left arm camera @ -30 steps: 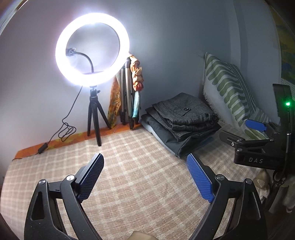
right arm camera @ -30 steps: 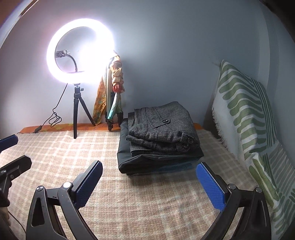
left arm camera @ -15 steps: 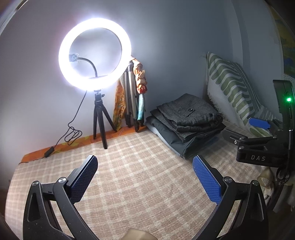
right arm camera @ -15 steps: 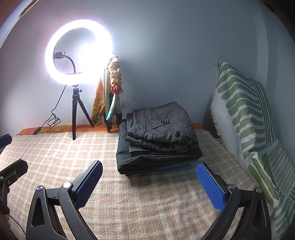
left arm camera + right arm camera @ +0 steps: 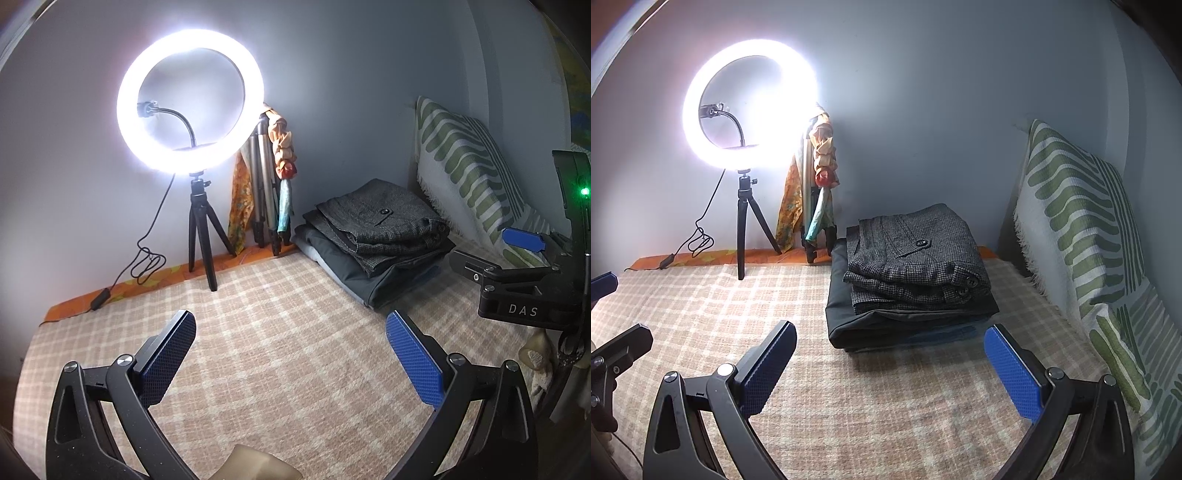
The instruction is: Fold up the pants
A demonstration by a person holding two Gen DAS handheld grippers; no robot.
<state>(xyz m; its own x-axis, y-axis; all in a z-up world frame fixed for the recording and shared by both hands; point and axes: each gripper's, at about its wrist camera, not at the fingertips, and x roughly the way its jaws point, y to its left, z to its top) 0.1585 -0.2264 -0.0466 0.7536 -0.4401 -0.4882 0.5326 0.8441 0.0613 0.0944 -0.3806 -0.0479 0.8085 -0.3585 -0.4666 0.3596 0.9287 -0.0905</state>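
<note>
Both tongs, left gripper [image 5: 291, 349] and right gripper [image 5: 888, 360], gape wide, holding nothing. The folded pants [image 5: 916, 266] ahead of the right one look thick, floppy; I'd grab the buttoned waistband.

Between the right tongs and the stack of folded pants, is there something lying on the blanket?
No. In the right wrist view, only bare checked blanket lies between the open right tongs and the stack of folded pants.
</note>
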